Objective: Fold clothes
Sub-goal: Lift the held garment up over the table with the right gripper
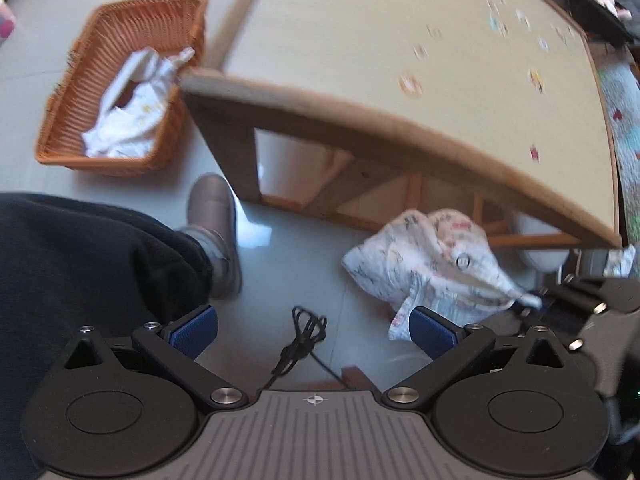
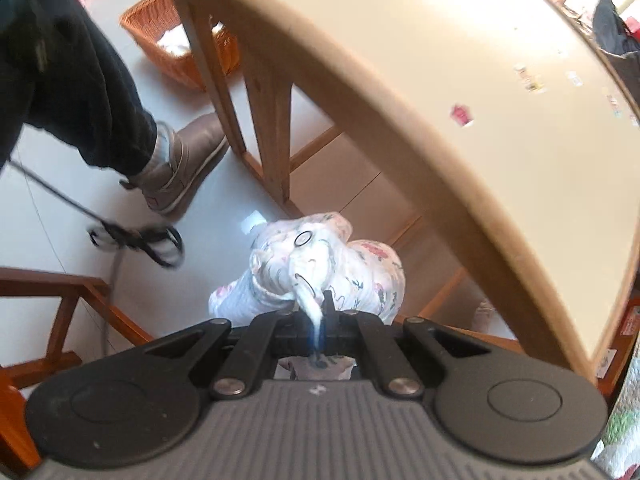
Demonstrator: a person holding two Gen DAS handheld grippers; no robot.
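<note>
A small white printed garment (image 2: pixel 320 272) hangs bunched below the table edge, above the floor. My right gripper (image 2: pixel 318 312) is shut on a pinch of its fabric. The same garment shows in the left wrist view (image 1: pixel 436 264), with the right gripper (image 1: pixel 532 304) holding its right end. My left gripper (image 1: pixel 314 330) is open and empty, its blue pads (image 1: pixel 194 332) spread wide, to the left of and below the garment. More white clothes (image 1: pixel 128 112) lie in an orange wicker basket (image 1: pixel 64 120) on the floor at the far left.
A beige table (image 1: pixel 360 40) with a wooden rim and small stickers fills the upper right; its wooden legs (image 2: pixel 272 120) stand beside the garment. The person's dark trouser leg (image 1: pixel 80 280) and grey boot (image 1: pixel 216 224) are at the left. A black cable (image 1: pixel 304 336) dangles ahead.
</note>
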